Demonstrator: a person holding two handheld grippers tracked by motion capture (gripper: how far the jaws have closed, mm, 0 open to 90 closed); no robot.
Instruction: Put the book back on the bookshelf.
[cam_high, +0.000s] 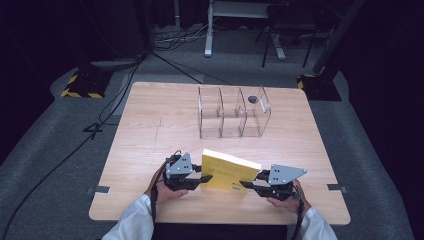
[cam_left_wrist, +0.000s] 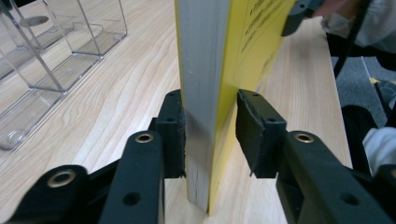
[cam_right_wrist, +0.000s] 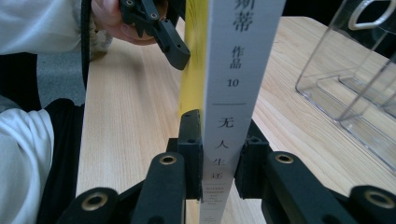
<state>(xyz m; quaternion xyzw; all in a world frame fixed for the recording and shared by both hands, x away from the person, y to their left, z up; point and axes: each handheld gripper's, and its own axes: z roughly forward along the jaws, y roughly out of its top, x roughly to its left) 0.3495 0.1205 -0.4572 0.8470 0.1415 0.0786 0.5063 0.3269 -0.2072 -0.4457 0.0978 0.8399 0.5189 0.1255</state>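
A yellow book (cam_high: 227, 172) with a white spine stands on edge on the wooden table (cam_high: 150, 130), near its front edge, between my two grippers. My left gripper (cam_high: 205, 179) straddles the page-edge end of the book (cam_left_wrist: 205, 70). One pad (cam_left_wrist: 175, 135) rests against the pages, while the other pad (cam_left_wrist: 254, 135) stands a little off the yellow cover. My right gripper (cam_high: 250, 186) is shut on the spine end of the book (cam_right_wrist: 238, 70), both jaws pressing its sides. The left gripper (cam_right_wrist: 173, 46) shows beyond the book in the right gripper view.
A clear acrylic organizer (cam_high: 232, 112) with three upright compartments stands at the middle back of the table, a small dark object (cam_high: 252, 99) in its right section. Bare wood lies between it and the book. The person's white sleeves enter from the front edge.
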